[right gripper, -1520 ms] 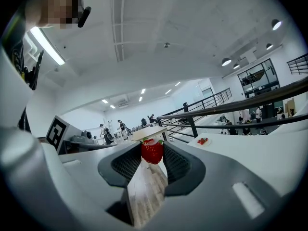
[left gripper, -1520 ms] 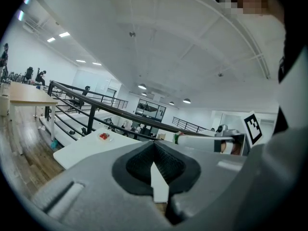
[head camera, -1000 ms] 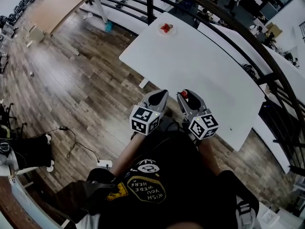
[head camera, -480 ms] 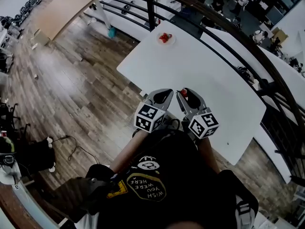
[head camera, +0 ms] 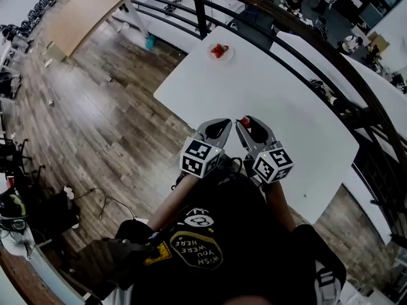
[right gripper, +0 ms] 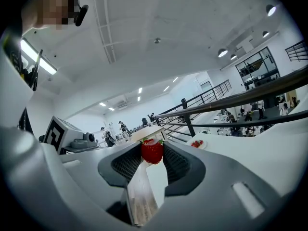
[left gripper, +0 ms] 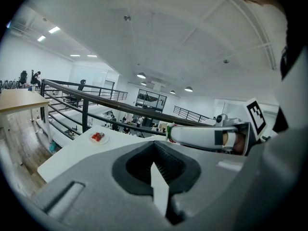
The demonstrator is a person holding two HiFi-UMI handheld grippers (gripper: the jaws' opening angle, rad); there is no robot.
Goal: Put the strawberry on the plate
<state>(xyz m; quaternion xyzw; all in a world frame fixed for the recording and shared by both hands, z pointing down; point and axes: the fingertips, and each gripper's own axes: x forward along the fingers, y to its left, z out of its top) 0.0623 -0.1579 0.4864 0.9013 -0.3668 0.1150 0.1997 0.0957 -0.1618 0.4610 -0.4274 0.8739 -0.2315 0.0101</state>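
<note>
Right gripper (right gripper: pixel 152 146) is clamped on the strawberry (right gripper: pixel 152 153), which sits right at the fingertips. From its own view I see the leafy cap uppermost and the pointed end down, so the long axis stands upright, crosswise to the squeeze. Left gripper (left gripper: pixel 154 144) is alongside with fingers pressed together and nothing between them. The plate (head camera: pixel 228 55) with red fruit (head camera: pixel 219 49) on it lies well beyond both sets of fingertips, on the far corner of the white table (head camera: pixel 273 100).

Gripped red strawberry (right gripper: pixel 152 151); distant white plate (head camera: pixel 229 54)
</note>
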